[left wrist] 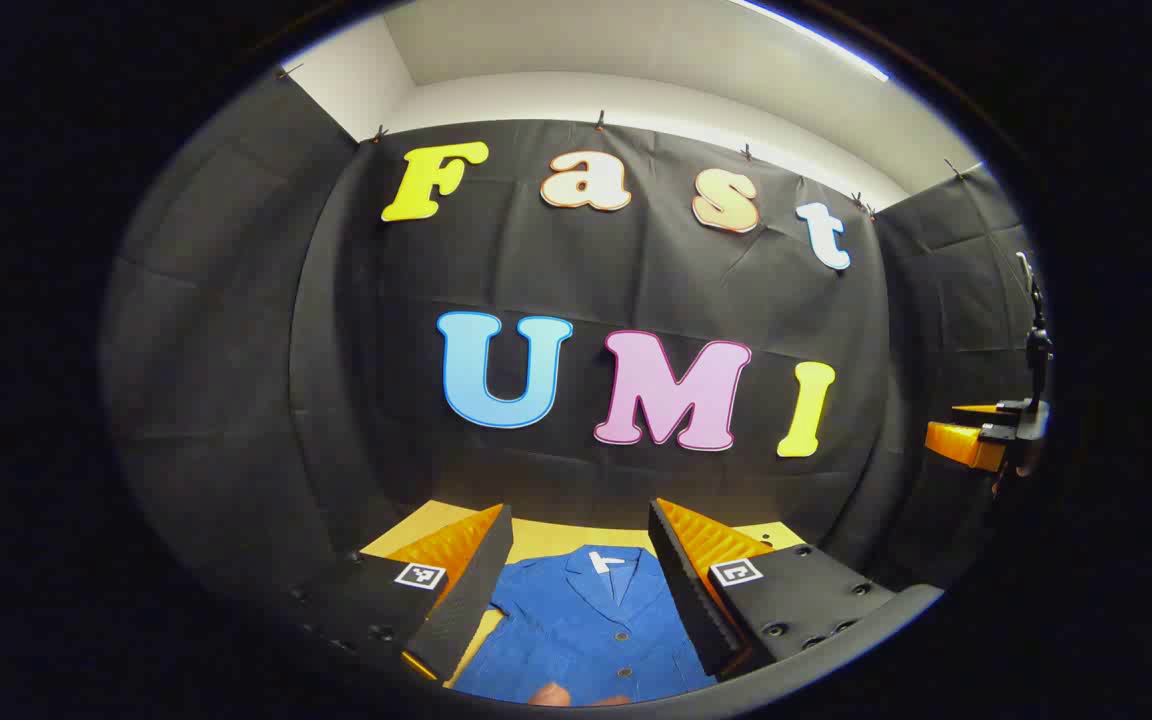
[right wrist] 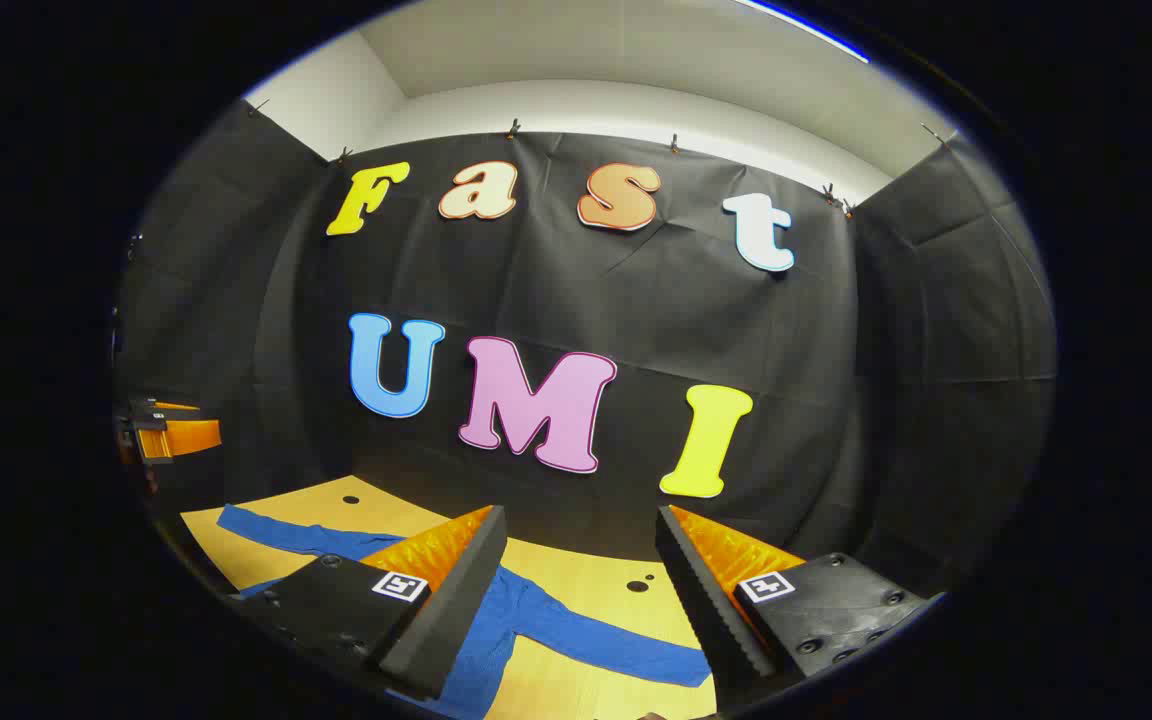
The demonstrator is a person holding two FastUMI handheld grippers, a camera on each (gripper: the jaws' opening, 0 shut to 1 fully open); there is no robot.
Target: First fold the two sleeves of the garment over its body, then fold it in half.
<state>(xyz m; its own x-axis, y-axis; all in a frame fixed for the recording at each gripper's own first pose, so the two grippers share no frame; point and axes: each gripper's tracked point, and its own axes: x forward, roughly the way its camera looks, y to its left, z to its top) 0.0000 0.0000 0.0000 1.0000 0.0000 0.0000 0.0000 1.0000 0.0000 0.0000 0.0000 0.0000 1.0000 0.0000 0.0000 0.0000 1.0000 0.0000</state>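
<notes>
A blue button-up garment (left wrist: 586, 630) lies flat on the yellow table (left wrist: 546, 540), collar and white tag toward the wall. My left gripper (left wrist: 581, 518) hovers above its chest, open, with nothing between its fingers. In the right gripper view, both sleeves are spread out: one sleeve (right wrist: 286, 535) reaches left, the other sleeve (right wrist: 616, 640) runs right across the table (right wrist: 576, 570). My right gripper (right wrist: 581, 516) is open above that right sleeve and holds nothing. Each gripper also appears at the edge of the other view: the right gripper (left wrist: 981, 440) and the left gripper (right wrist: 171, 435), both raised above the table.
The booth's black cloth wall (left wrist: 636, 290) stands just behind the table. Small dark holes (right wrist: 638, 585) mark the tabletop near the right sleeve. A bit of a hand (left wrist: 561, 695) shows at the bottom edge of the left gripper view.
</notes>
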